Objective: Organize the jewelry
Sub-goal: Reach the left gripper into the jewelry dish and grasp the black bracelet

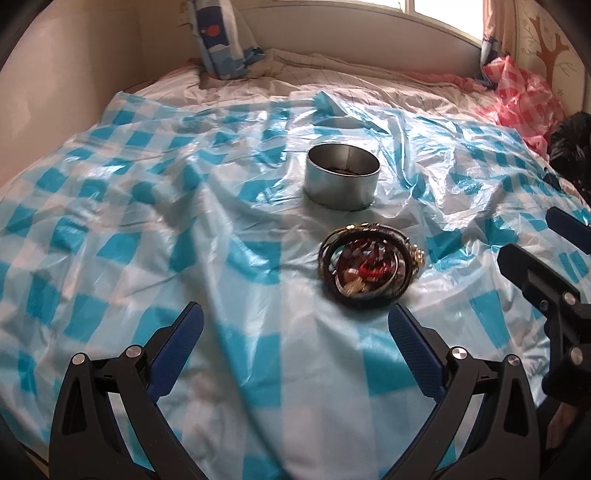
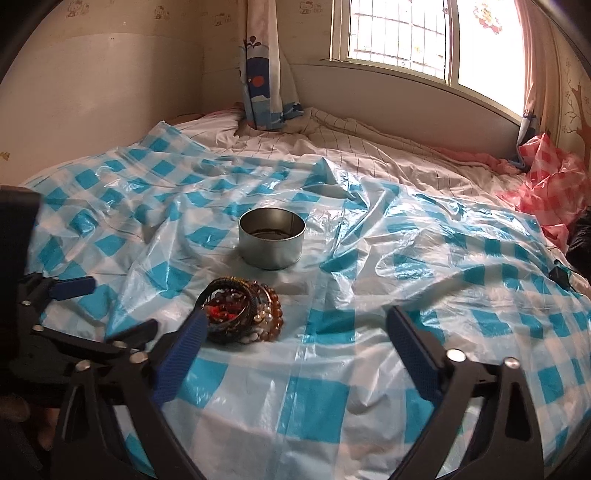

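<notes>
A pile of jewelry (image 1: 369,266), dark bangles, bead bracelets and red bits, lies on the blue-and-white checked plastic sheet (image 1: 147,229). It also shows in the right wrist view (image 2: 240,312). Behind it stands a round metal tin (image 1: 342,175), open, with something dark at its bottom; it also shows in the right wrist view (image 2: 272,242). My left gripper (image 1: 295,328) is open and empty, just short of the pile. My right gripper (image 2: 295,332) is open and empty, the pile beside its left finger. Each gripper shows at the edge of the other's view.
The sheet covers a bed with a striped blanket (image 2: 369,147) behind. A curtain (image 2: 262,74) hangs at the back corner under a window (image 2: 399,33). A crumpled red checked plastic sheet (image 2: 550,188) lies at the far right.
</notes>
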Motion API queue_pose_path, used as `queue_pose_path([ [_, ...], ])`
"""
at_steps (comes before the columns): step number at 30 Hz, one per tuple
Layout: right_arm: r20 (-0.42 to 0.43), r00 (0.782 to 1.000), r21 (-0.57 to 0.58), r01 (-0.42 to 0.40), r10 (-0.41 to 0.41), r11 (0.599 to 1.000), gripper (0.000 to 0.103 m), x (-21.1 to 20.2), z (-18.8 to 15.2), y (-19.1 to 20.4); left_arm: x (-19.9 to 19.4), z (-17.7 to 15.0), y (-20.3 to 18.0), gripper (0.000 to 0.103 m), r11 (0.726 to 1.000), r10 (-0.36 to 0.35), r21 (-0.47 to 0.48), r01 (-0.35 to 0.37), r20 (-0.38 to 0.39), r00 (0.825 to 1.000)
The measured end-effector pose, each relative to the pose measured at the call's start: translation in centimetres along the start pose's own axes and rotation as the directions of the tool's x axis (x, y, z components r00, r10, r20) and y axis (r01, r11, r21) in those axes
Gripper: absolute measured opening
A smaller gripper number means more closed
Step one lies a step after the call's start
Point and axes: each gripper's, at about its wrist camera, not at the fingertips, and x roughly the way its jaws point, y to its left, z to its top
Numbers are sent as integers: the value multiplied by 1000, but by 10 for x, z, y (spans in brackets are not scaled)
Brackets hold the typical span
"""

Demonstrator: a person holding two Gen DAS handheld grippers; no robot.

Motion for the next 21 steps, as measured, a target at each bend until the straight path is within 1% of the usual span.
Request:
queue_pose_path([
  [1,-6,1000,10,2,-2,1000,78,3,2,-2,8,3,-4,97,1000,-2,10,2,0,1000],
  [2,-12,1000,34,7,-6,999,77,8,4,-6,12,6,-5,97,1000,-2,15,2,0,1000],
  [4,-15,1000,71,11,-10,997,77,12,7,-14,25,13,-7,97,1000,8,30,-8,16,1000],
  [7,-22,1000,117,1,2,993,77,17,8,-23,42,22,-8,96,999,-3,37,2,24,1000],
  [9,-25,1000,129,-6,9,992,77,18,8,-25,54,29,-7,88,999,-9,36,9,22,1000],
  [11,-24,1000,133,-11,15,991,79,18,8,-26,62,33,-6,80,999,-27,33,26,17,999],
  [12,-25,1000,133,-12,16,991,82,19,9,-26,67,35,-6,76,999,-41,36,41,3,999],
  [14,-25,999,135,-17,21,991,83,19,10,-26,73,36,-8,72,997,-69,44,69,-4,998],
  [16,-27,999,139,-22,26,990,83,20,10,-27,75,34,-10,69,996,-77,50,77,-10,997],
  [17,-27,999,142,-24,28,990,84,20,10,-27,77,33,-11,66,995,-85,54,86,-13,996],
  [19,-26,999,146,-29,33,989,85,20,10,-28,79,31,-11,54,990,-127,59,127,-17,992],
  [20,-25,999,148,-30,34,989,85,20,10,-28,80,30,-11,39,990,-128,58,130,-22,991],
  [21,-26,999,148,-30,34,989,87,20,10,-28,82,30,-10,23,986,-153,55,154,-33,988],
])
